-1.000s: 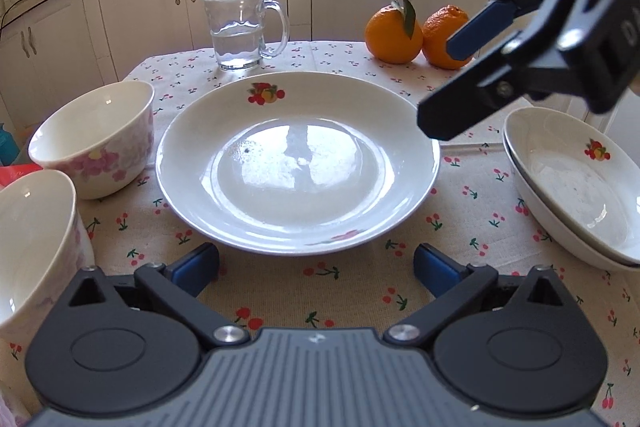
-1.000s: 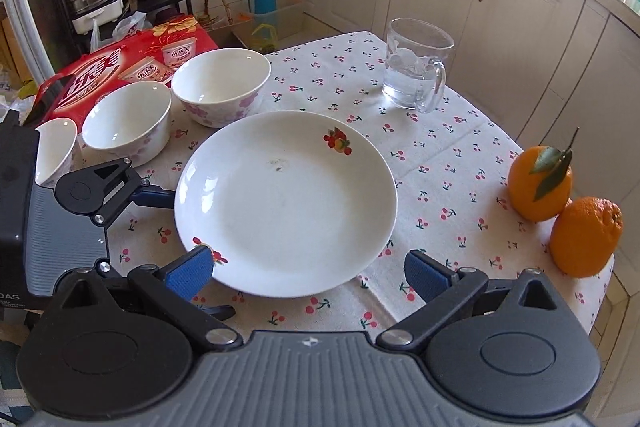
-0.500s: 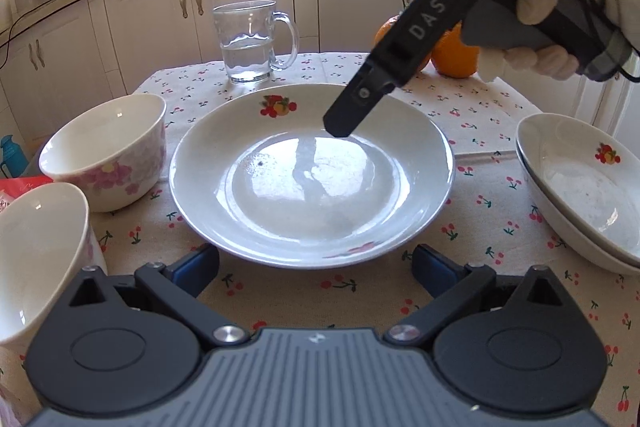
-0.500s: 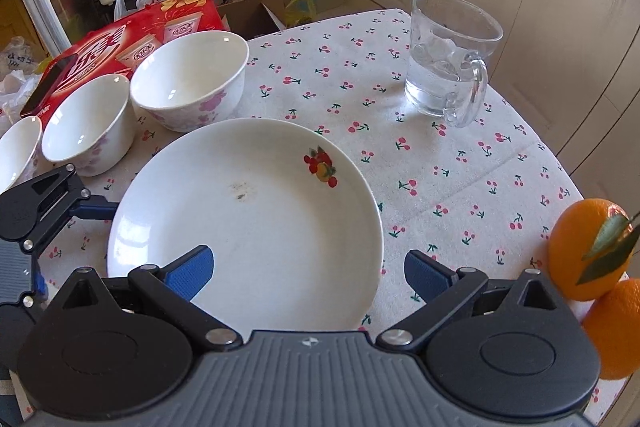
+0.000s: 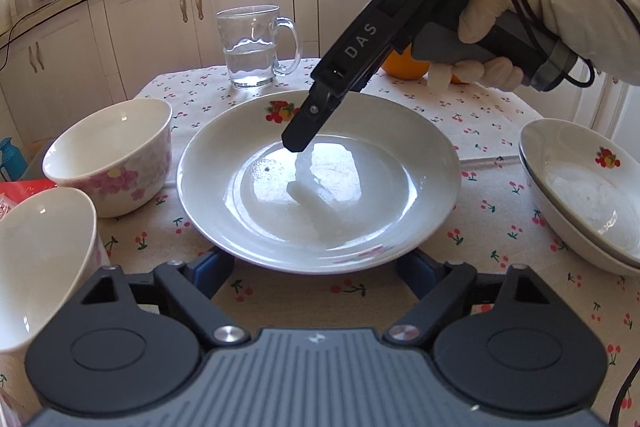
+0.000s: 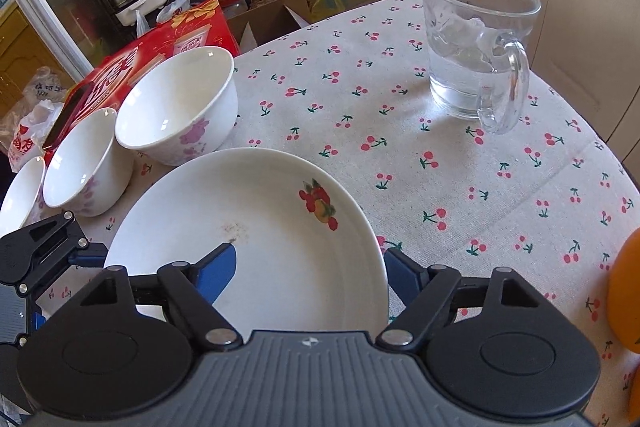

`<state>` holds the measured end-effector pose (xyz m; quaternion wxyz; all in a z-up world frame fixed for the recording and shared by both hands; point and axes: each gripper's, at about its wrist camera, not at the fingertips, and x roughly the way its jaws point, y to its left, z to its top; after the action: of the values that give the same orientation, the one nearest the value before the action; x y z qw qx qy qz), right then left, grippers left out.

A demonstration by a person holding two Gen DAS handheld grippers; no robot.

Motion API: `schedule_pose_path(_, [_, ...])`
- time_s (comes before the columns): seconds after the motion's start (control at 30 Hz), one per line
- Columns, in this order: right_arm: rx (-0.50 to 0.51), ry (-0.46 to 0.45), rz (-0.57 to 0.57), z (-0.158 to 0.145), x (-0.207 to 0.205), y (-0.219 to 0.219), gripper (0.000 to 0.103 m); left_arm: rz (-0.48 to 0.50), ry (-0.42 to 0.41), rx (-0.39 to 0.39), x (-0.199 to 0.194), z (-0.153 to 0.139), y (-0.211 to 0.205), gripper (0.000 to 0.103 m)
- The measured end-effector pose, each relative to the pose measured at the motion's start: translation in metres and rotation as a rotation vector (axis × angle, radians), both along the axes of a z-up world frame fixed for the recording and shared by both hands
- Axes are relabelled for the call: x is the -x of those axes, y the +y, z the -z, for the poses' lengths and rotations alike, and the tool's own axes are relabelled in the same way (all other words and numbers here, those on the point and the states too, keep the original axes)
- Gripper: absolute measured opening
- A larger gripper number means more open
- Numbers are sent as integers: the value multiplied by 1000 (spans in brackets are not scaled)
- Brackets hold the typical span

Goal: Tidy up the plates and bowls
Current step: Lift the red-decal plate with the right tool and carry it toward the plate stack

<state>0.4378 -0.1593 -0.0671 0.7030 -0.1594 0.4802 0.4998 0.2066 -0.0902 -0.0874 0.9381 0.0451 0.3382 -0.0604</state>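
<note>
Your left gripper (image 5: 316, 261) sits low at the near edge of the plate (image 5: 420, 135), fingers spread wide, one at each side of the rim, gripping nothing. Your right gripper (image 6: 310, 267) is wide too and straddles the plate's other edge: one finger above the inside, the other outside the rim; contact cannot be told. The plate lies mid-table on the cherry cloth (image 6: 360, 99). Just left of it stand three bowls (image 6: 176, 107) in a row, the nearest crowding your left gripper. Two stacked plates (image 5: 580, 195) lie right. Beyond stand a glass mug (image 5: 252, 47) of water and oranges (image 5: 404, 67), partly hidden by your right gripper's body.
</note>
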Motion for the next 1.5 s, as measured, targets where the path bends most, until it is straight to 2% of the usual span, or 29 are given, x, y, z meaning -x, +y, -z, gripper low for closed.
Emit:
schedule_pose_path(0.23, [-15,43,-27,0,-3,2,83,7,5,-4,0,-1,0,88])
schedule_pose_path(0.73, [-13,51,0,-9,15,-11,84,66,15,-29,15,-15,-4,88])
schedule_pose_path(1.17, [-27,32,78,-41,66,-55,84,183,24,-29,48,-45,-24,88])
schedule_pose_path(1.5, [-28,0,173,-61,106,-102,84,294,31,-27,65,-54,-49,88])
